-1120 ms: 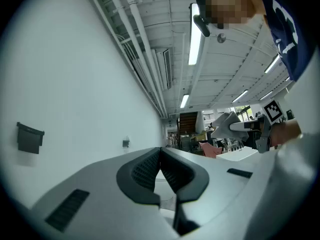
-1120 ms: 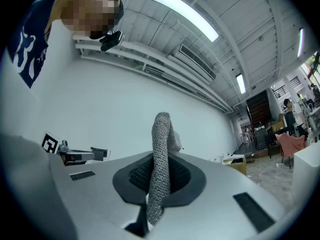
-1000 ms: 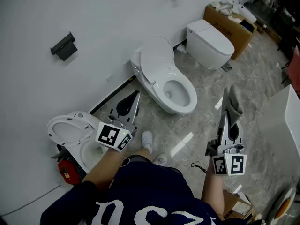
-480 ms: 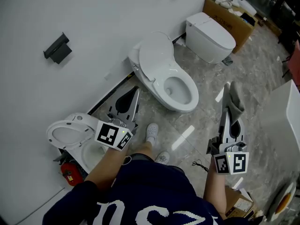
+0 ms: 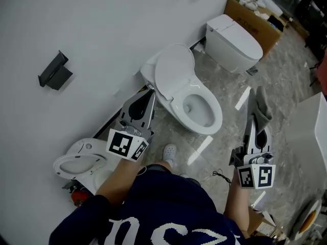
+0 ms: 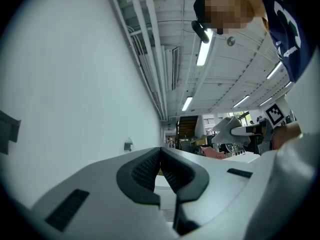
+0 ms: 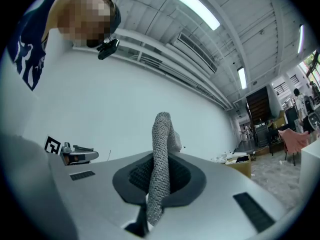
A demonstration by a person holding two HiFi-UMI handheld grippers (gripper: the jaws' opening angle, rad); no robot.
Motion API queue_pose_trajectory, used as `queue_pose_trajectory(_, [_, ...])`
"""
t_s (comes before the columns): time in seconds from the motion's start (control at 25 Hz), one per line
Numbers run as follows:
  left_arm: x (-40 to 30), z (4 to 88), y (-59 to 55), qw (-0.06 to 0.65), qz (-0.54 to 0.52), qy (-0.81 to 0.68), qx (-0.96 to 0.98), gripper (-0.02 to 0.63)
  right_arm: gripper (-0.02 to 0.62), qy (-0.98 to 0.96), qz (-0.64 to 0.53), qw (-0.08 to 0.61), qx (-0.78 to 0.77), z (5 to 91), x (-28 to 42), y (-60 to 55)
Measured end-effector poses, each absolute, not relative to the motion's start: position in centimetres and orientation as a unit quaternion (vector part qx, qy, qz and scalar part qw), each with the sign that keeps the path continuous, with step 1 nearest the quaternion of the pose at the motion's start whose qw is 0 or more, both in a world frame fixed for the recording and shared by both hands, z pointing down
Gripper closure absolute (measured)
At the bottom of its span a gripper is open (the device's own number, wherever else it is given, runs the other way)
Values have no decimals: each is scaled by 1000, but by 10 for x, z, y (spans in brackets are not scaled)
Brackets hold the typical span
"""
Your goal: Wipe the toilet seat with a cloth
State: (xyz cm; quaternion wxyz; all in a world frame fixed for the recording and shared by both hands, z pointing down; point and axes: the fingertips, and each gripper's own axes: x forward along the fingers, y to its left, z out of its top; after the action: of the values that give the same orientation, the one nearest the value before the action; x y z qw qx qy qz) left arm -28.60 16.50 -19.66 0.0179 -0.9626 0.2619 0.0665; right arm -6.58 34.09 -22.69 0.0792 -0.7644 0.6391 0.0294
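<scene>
Three toilets line the white wall (image 5: 102, 24), and the person stands among them with two tools and one cloth. The first toilet (image 5: 76, 162), seat up, sits at about 8 o'clock from the person's shoe (image 5: 169, 150). The left tool (image 5: 148, 91) points toward 12 o'clock with its tips pressed together on nothing, as its own view shows (image 6: 160, 153). The middle toilet stands at 1 o'clock from the shoe with its lid (image 5: 173, 70) raised and its toilet seat (image 5: 217, 114) down and bare. At 3 o'clock, well apart from that seat, the right tool (image 5: 254, 111) is clamped on the grey cloth (image 5: 261, 105), which flops over its tips (image 7: 161, 154). The third toilet (image 5: 232, 42), lid closed, stands at 2 o'clock beside a cardboard box (image 5: 253, 20).
</scene>
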Motion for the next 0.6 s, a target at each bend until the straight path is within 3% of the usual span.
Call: queue_pose_trajectory(0.6, [-209,-161,32,-21,52,223,-973,586,568,608,-1,44,-793,-201,2,222])
